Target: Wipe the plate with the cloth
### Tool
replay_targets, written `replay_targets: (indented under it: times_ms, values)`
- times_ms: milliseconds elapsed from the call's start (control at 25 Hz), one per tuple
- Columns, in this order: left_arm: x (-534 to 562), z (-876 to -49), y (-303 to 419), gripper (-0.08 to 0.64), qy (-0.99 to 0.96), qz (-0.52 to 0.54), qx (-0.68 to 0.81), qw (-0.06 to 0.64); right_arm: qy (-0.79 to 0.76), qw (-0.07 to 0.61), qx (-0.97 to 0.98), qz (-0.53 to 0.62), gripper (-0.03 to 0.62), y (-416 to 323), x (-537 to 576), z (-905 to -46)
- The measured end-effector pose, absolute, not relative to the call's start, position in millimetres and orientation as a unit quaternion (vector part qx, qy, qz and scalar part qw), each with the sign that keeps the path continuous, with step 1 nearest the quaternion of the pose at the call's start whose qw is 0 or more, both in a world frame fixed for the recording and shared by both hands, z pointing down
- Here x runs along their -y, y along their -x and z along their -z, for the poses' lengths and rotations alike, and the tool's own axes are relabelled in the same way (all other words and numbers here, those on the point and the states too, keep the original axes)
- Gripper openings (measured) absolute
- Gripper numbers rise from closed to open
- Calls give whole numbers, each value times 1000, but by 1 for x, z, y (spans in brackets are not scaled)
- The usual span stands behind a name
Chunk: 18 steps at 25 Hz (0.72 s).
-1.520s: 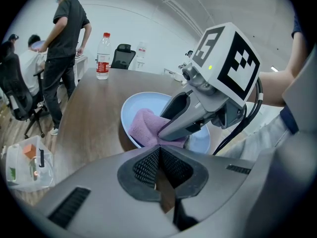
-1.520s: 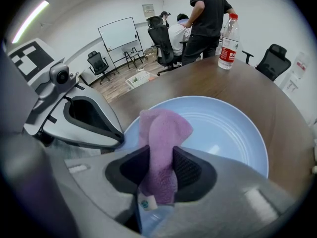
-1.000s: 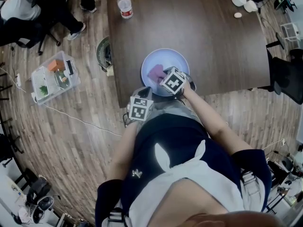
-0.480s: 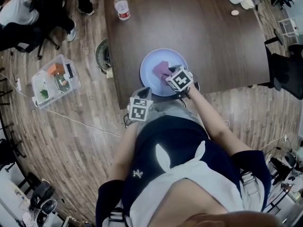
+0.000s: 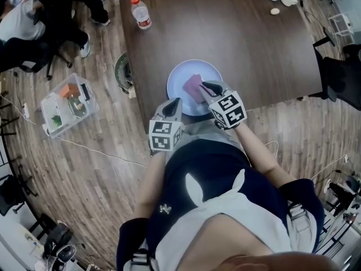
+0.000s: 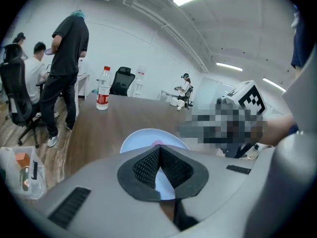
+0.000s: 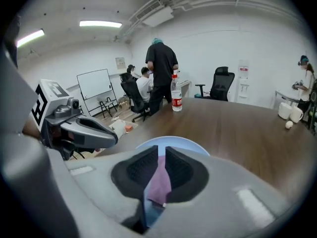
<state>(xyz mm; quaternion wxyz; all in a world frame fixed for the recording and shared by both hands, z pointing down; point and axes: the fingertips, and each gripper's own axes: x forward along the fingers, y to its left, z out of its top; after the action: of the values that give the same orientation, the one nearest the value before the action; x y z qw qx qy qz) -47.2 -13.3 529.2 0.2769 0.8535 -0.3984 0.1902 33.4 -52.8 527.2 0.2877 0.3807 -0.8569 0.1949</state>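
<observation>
Cloth (image 7: 159, 182), pink, hangs pinched in the right gripper (image 7: 161, 153), whose jaws have just been closing; the left gripper (image 6: 159, 152) is closed, empty. The plate (image 5: 179, 77) sits near the dark table's (image 5: 237, 33) edge, a bottle (image 5: 141, 13) far across, plank floor (image 5: 84, 162) around.

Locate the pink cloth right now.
In the head view the pink cloth sits over the blue plate by the table's near edge, pinched in the right tongs, whose jaws have just been closing on it.
</observation>
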Motion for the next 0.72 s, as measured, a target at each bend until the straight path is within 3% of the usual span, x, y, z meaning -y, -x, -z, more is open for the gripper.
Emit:
replay_targets:
  times_ms: [120,400,720]
  values:
    - [17,-503,38,5,-866,-167,393,259,-389,252,865,-191,0,-29,47,-506]
    - [19,-468,21,5,-887,-144,374,231,-387,156,877,-239,0,-13,41,-470]
    - [18,-467,20,5,-887,-149,372,232,-398,185,870,-226,-2,-19,32,-471]
